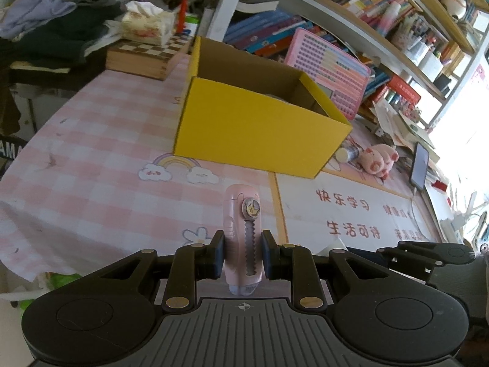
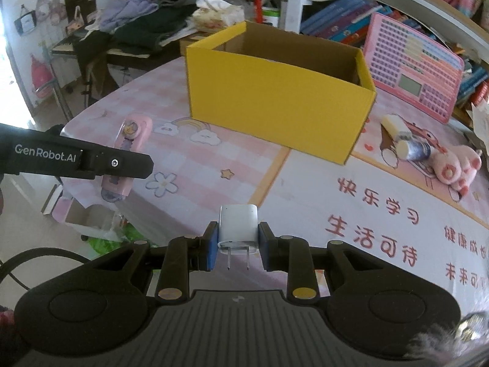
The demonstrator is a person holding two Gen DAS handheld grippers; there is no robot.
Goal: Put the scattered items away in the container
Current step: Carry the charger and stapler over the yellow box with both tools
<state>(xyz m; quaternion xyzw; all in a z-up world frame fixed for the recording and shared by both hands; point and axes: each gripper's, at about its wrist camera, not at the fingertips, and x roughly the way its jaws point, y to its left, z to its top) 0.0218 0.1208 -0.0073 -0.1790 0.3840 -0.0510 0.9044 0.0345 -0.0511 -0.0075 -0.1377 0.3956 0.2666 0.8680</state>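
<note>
My left gripper (image 1: 243, 257) is shut on a pink utility knife (image 1: 243, 229) that stands upright between its blue pads, above the table's near edge. From the right wrist view the same pink knife (image 2: 130, 143) shows in the left gripper (image 2: 122, 165) at the left. My right gripper (image 2: 238, 246) is shut on a white plug adapter (image 2: 238, 226), prongs pointing back at the camera. The open yellow cardboard box (image 1: 259, 128) (image 2: 275, 101) stands on the table ahead of both grippers. A glue stick (image 2: 395, 125), a small tube (image 2: 414, 150) and a pink plush pig (image 2: 455, 165) lie right of the box.
A pink checked cloth (image 1: 91, 159) covers the table, with a printed mat (image 2: 366, 214) at the right. A pink toy keyboard (image 2: 412, 73), books, a chessboard box (image 1: 146, 55), tissues and piled clothes stand behind the box. A phone (image 1: 420, 165) lies at the far right.
</note>
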